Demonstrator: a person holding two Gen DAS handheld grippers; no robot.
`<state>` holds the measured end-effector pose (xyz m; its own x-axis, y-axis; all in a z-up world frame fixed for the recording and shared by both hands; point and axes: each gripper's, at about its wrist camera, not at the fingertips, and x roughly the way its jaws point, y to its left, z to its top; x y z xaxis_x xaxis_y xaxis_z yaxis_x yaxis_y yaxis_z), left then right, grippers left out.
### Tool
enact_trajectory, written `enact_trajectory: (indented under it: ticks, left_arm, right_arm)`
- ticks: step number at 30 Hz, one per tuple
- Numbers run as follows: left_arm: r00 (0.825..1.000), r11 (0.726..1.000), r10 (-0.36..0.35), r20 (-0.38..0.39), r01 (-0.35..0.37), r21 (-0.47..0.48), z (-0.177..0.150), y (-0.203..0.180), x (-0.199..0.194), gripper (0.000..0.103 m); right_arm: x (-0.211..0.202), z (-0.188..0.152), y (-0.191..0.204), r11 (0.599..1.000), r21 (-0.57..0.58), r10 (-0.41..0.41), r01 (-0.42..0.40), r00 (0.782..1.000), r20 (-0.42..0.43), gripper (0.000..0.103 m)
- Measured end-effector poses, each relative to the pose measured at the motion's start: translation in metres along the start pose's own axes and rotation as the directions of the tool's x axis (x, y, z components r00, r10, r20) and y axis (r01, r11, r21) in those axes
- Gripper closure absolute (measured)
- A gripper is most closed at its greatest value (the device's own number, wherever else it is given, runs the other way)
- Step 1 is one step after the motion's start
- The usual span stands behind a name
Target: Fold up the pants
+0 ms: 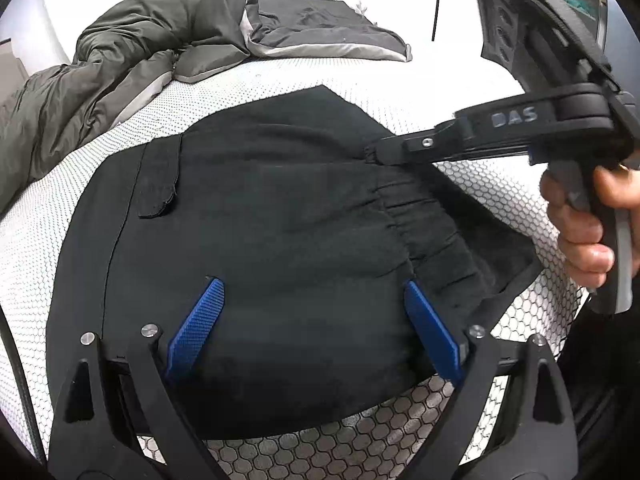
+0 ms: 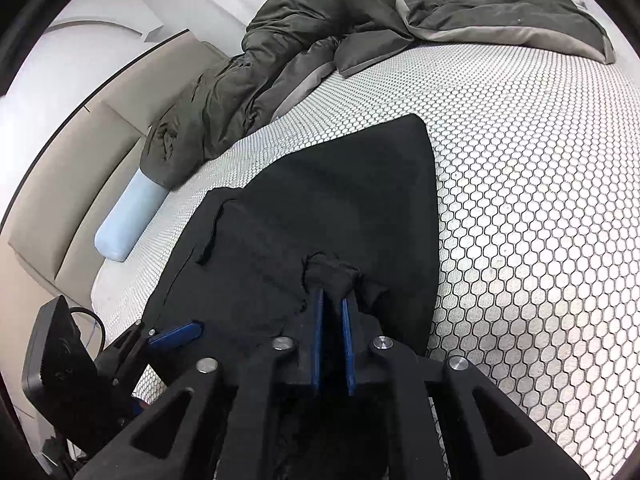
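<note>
Bedroom, bare mattress (image 2: 520,200), rumpled duvet (image 2: 320,32), upholstered headboard (image 2: 100,120)

My left wrist camera sits low and close over the black pants (image 1: 280,220), facing up the mattress (image 1: 420,80) toward the grey duvet (image 1: 140,40). My right wrist camera looks down from the opposite side, equally near. The 2 views share the pants, mattress and duvet.
</note>
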<state>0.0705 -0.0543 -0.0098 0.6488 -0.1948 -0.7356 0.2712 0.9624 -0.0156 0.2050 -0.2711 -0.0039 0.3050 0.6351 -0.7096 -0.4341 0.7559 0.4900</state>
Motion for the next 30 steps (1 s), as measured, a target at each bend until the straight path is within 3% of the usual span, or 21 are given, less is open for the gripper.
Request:
enact_trajectory:
  ticks: [3,5,7,13,20,30]
  left_arm:
    - [0.998,1.000,-0.021,0.055,0.022,-0.009,0.003,0.003,-0.014,0.012]
    - [0.995,0.998,-0.055,0.085,0.056,-0.019,0.005,0.004,-0.021,0.012]
    - [0.995,0.997,-0.068,0.068,0.069,-0.015,0.006,0.001,-0.016,0.012]
    - [0.998,0.998,-0.061,0.010,0.061,-0.010,-0.001,-0.007,0.002,0.012]
    - [0.998,0.998,-0.066,0.007,0.066,-0.011,-0.003,-0.004,0.003,0.011]
    - [0.998,0.998,-0.060,0.007,0.060,-0.013,-0.002,-0.003,0.004,0.009]
  right_arm:
    - [-0.014,-0.005,-0.007,0.996,0.042,0.083,-0.083,0.997,0.006,0.078]
    - [-0.016,-0.010,-0.013,0.983,0.084,0.166,-0.166,0.986,-0.002,0.063]
    - [-0.006,-0.014,-0.016,0.979,0.097,0.181,-0.177,0.983,-0.041,0.058]
    - [0.019,-0.016,-0.024,0.977,0.147,0.171,-0.155,0.980,-0.106,0.057]
    - [0.002,-0.023,-0.027,0.975,0.150,0.183,-0.162,0.974,-0.131,0.057]
    - [0.000,-0.018,-0.025,0.955,0.158,0.263,-0.250,0.962,-0.073,0.057]
